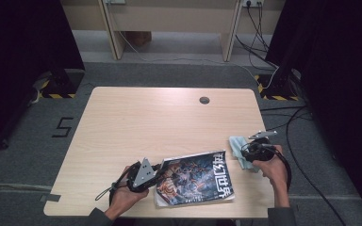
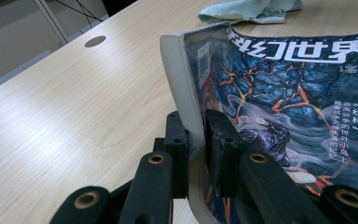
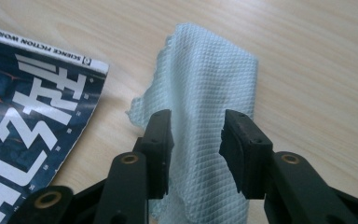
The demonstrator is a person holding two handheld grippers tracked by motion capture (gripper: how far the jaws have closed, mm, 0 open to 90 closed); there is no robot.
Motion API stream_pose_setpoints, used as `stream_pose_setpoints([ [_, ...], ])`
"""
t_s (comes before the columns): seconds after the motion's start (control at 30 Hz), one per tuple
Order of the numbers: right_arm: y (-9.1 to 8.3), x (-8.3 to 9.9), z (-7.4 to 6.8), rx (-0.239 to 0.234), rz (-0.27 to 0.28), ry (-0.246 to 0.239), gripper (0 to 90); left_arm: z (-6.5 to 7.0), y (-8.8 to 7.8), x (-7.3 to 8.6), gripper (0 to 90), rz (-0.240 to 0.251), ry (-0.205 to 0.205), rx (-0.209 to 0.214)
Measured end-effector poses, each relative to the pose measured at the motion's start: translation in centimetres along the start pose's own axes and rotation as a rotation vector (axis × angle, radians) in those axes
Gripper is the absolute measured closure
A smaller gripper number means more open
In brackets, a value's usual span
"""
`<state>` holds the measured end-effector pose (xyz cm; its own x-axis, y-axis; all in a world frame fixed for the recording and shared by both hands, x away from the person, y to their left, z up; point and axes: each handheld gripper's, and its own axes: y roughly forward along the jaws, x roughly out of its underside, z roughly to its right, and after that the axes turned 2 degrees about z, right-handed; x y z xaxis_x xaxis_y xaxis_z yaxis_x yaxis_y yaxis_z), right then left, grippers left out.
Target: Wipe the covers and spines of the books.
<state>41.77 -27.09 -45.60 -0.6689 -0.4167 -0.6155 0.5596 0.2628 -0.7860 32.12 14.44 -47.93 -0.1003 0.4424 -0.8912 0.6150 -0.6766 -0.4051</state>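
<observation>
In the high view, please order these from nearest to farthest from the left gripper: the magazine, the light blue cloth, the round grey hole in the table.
1. Magazine with the dark illustrated cover: clamped in the left gripper jaws, near edge.
2. Light blue cloth: right side, past the magazine.
3. Round grey hole: far edge of the table.

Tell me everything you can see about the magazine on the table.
The magazine is a thin paperback with a glossy dark-blue cover showing cracked, orange-veined rock, large white Chinese title characters and the small line "SCIENCE FICTION WORLD". It lies cover up near the front edge of the wooden table, beside a pale blue cloth. The left hand-held gripper is clamped on its spine edge, bending that edge up off the table.
</observation>
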Motion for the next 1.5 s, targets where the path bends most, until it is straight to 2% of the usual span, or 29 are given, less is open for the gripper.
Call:
stream_pose_setpoints([
  [0.13,-0.3,-0.2,-0.1,0.002,0.02,0.003,63.7,0.0,0.0,0.0,79.2,-0.001,0.003,0.0],
  [0.3,0.0,-0.1,-0.2,0.013,0.013,0.011,62.3,0.0,0.0,0.0,79.2,0.0,0.004,-0.002],
  [0.37,-0.4,-0.6,-0.4,0.003,0.057,0.014,55.3,0.0,0.0,0.0,79.2,0.0,0.0,-0.001],
  [0.43,-0.6,-0.9,-0.7,-0.005,0.077,0.006,53.8,0.0,0.0,0.0,79.2,0.001,-0.002,-0.001],
  [0.5,-1.0,-1.6,-1.6,-0.05,0.131,-0.028,51.0,0.0,0.0,0.0,79.2,0.001,0.005,-0.003],
  [0.57,-1.2,-2.3,-2.6,-0.078,0.151,-0.055,49.7,0.0,0.0,0.0,79.2,0.0,0.002,-0.001],
  [0.6,-1.1,-2.9,-3.8,-0.119,0.164,-0.095,48.6,0.0,0.0,0.0,79.2,0.0,0.002,-0.003],
  [0.63,-1.1,-2.9,-3.8,-0.119,0.164,-0.095,48.6,0.0,0.0,0.0,79.2,0.0,0.002,-0.003],
  [0.67,-1.0,-3.4,-5.1,-0.179,0.184,-0.132,46.8,0.0,0.0,0.0,79.2,0.002,0.006,-0.005],
  [0.73,-0.8,-3.7,-6.1,-0.217,0.202,-0.164,44.3,0.0,0.0,0.0,79.2,0.001,0.004,-0.003],
  [0.77,-0.8,-3.7,-6.1,-0.217,0.202,-0.164,44.3,0.0,0.0,0.0,79.2,0.001,0.004,-0.003],
  [0.8,-0.6,-4.1,-7.1,-0.243,0.198,-0.175,41.1,0.0,0.0,0.0,79.2,0.001,0.003,-0.003],
  [0.83,-0.6,-4.1,-7.1,-0.243,0.198,-0.175,41.1,0.0,0.0,0.0,79.2,0.001,0.003,-0.003],
  [0.87,-0.4,-4.4,-7.9,-0.268,0.206,-0.199,40.4,-0.1,0.0,0.0,79.2,0.0,0.005,-0.004],
  [0.93,-0.3,-4.5,-8.3,-0.281,0.209,-0.207,39.5,-0.1,0.0,0.0,79.2,0.0,0.004,-0.005],
  [1.0,0.2,-4.8,-9.5,-0.306,0.22,-0.246,36.9,-0.1,0.0,0.0,79.2,0.0,0.006,-0.005],
  [1.03,0.2,-4.8,-9.5,-0.306,0.22,-0.246,36.9,-0.1,0.0,0.0,79.2,0.0,0.006,-0.005],
  [1.07,0.5,-5.0,-10.2,-0.324,0.213,-0.269,35.8,-0.1,0.1,0.0,79.2,-0.002,0.006,-0.005],
  [1.1,0.5,-5.0,-10.2,-0.324,0.213,-0.269,35.8,-0.1,0.1,0.0,79.2,-0.002,0.006,-0.005],
  [1.2,1.5,-5.2,-11.5,-0.351,0.201,-0.313,34.7,-0.2,0.1,0.0,79.2,0.001,0.0,-0.001],
  [1.23,1.5,-5.2,-11.5,-0.351,0.201,-0.313,34.7,-0.2,0.1,0.0,79.2,0.001,-0.001,-0.001],
  [1.27,2.2,-5.1,-12.0,-0.351,0.187,-0.338,34.7,-0.2,0.1,0.0,79.2,0.002,0.001,-0.001],
  [1.33,2.3,-5.1,-12.1,-0.351,0.18,-0.334,34.9,-0.2,0.1,0.0,79.2,0.004,0.003,-0.003],
  [1.43,2.7,-4.9,-12.5,-0.356,0.168,-0.36,36.6,-0.3,0.2,-0.1,79.0,0.004,0.004,-0.007],
  [1.5,2.6,-4.8,-12.4,-0.336,0.164,-0.383,43.6,-0.6,0.4,0.0,78.7,0.0,0.0,-0.012],
])
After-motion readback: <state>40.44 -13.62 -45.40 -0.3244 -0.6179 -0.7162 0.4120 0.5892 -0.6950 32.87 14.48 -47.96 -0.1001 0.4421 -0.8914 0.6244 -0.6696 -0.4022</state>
